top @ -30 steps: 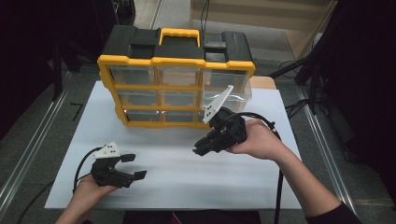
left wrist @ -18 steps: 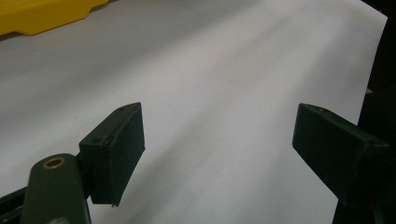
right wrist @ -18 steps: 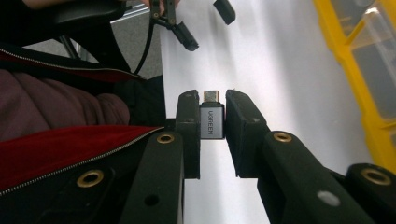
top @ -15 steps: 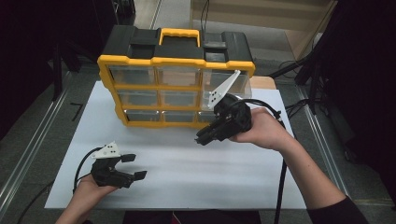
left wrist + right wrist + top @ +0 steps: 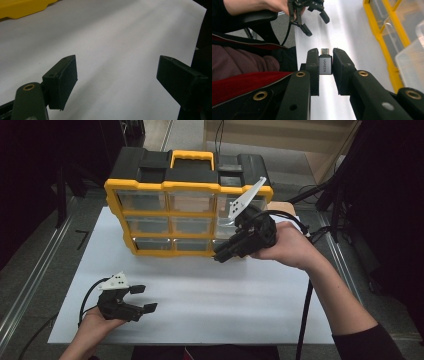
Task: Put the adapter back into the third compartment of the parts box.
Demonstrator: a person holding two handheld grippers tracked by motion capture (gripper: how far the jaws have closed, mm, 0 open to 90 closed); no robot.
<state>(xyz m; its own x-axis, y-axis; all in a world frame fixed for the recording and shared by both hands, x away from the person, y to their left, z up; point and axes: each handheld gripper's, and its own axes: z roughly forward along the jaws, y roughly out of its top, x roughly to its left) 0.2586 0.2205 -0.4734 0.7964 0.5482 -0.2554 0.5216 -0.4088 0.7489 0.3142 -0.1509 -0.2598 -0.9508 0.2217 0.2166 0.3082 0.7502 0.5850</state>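
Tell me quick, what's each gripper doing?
Left gripper: jaws open, holding nothing.
Right gripper: jaws closed on a small grey adapter.

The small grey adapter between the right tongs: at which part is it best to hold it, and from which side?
Grip the grey adapter on its two flat broad sides, as the right tongs do now, coming from its rear end. The flat body gives the pads full contact, and the metal plug tip stays free ahead of the jaws. The left tongs are open and hold nothing.
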